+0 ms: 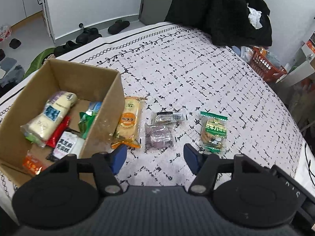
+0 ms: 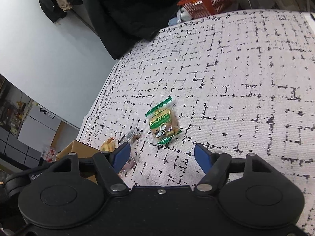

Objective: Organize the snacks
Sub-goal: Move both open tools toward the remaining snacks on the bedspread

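Left claw (image 1: 155,158) open, purple packet (image 1: 159,138) ahead

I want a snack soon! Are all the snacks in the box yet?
Not yet. Several packets already lie in the brown cardboard box. Both grippers, left and right, are open and empty. Four remain on the cloth: orange-wrapped cake, clear dark packet, purple packet, green biscuit packet.

A white cloth (image 1: 196,74) with black dashes covers the surface, dark clothing (image 1: 220,9) heaped at its far edge, shoes (image 1: 86,34) on the pale floor (image 1: 25,31).
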Tool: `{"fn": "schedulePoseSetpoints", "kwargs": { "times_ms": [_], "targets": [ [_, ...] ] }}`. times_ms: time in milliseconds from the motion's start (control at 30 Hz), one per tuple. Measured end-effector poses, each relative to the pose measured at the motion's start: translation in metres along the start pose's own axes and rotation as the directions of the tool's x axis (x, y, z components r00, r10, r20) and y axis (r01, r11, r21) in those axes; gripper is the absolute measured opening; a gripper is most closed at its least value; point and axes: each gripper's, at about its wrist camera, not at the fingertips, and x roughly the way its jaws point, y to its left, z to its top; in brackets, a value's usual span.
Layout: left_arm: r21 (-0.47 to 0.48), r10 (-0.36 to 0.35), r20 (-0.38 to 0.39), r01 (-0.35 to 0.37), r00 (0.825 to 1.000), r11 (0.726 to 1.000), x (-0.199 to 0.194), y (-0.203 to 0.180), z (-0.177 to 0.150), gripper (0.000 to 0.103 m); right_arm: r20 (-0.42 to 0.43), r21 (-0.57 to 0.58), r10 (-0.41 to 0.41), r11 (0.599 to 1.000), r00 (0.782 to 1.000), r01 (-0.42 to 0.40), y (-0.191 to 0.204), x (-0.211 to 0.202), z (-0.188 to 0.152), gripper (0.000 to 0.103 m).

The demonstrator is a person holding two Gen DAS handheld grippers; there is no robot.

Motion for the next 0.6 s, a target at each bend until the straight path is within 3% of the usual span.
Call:
{"fn": "schedulePoseSetpoints", "kwargs": {
  "times_ms": [333, 600],
  "targets": [
    [-0.017, -0.003, -0.011, 0.003, 1.0, 1.0, 0.038, -0.008, 0.002, 0.053, -0.002, 0.035, -0.005, 0.999, 1.0, 0.005, -0.018, 0.031, 0.008, 0.063],
    [-0.054, 0.0, -0.029, -0.001, 1.0, 0.999, 0.065, -0.011, 0.0, 0.048, -0.009, -0.003, -0.008, 1.0, 1.0, 0.008, -0.011, 0.05, 0.015, 0.057]
  ]
}}
